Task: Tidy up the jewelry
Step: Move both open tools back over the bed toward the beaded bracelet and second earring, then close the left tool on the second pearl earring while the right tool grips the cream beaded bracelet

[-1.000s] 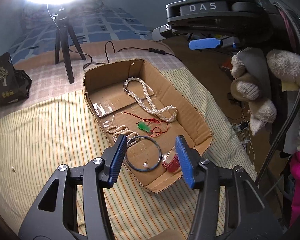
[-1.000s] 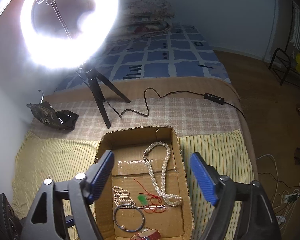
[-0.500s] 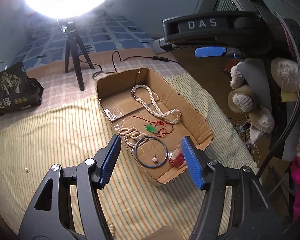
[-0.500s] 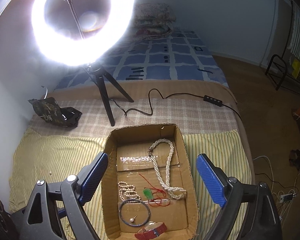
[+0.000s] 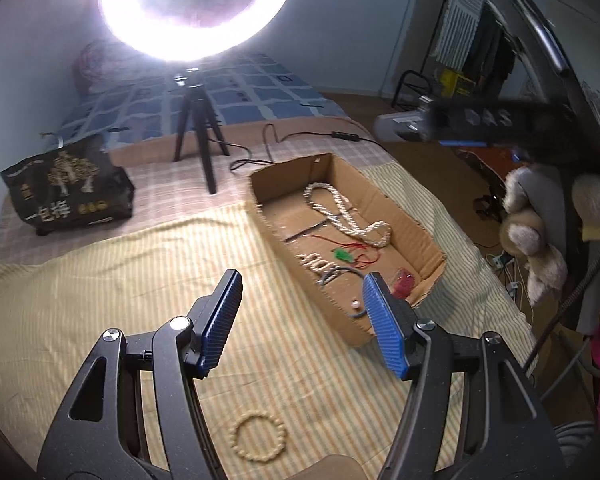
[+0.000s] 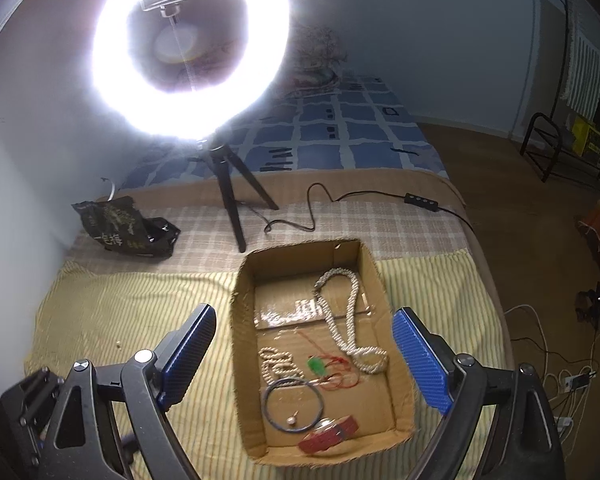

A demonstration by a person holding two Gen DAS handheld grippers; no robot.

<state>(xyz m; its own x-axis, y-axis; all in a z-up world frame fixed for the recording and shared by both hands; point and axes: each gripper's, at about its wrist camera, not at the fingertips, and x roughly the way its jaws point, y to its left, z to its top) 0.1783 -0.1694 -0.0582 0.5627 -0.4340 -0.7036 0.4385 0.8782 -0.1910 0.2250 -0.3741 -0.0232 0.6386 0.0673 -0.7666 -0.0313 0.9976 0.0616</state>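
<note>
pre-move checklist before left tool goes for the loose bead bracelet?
1. Left tool open, nothing held: ok.
2. Right tool open, nothing held: ok.
3. Bead bracelet lies outside the box, on the striped cloth: ok as target.
4. Bracelet between the left tool's fingers: not ok, it lies nearer the camera than the fingertips.
5. Free spot on the box floor for it: ok.
6. Bracelet whole, not snagged: cannot tell, blurred.
</note>
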